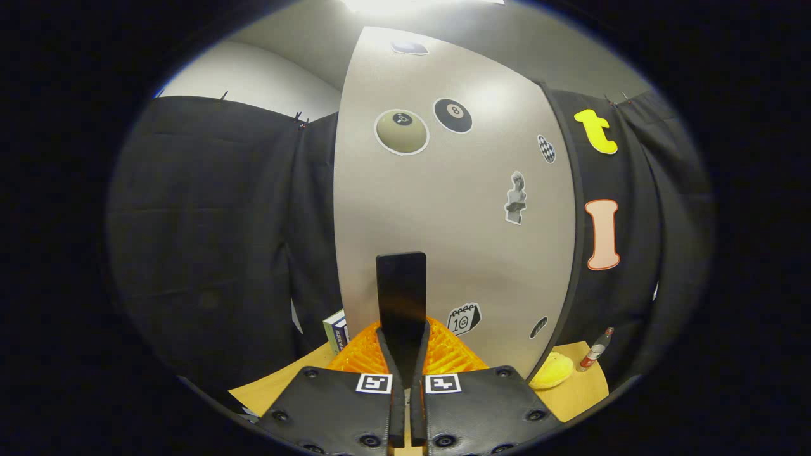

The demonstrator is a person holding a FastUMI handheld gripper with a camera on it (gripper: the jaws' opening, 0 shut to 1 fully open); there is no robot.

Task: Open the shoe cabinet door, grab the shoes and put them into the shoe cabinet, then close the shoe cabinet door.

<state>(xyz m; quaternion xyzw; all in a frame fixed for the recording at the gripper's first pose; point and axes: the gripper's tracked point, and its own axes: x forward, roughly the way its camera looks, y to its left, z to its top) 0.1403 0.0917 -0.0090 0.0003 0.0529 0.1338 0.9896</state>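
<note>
The shoe cabinet door (456, 209) is a pale grey panel with several stickers, standing close in front of me. A black upright handle (400, 285) sticks out from its lower part. My gripper (402, 345) is shut on this handle, with the ribbed fingers (453, 351) pressing on it from both sides. The door's right edge meets a dark cabinet side (573, 253).
A wooden table top (279, 383) lies below the door. On it a small box (336, 330) stands left of the fingers. A yellow soft object (552, 370) and a small bottle (595, 349) lie to the right. Black cloth hangs on both sides.
</note>
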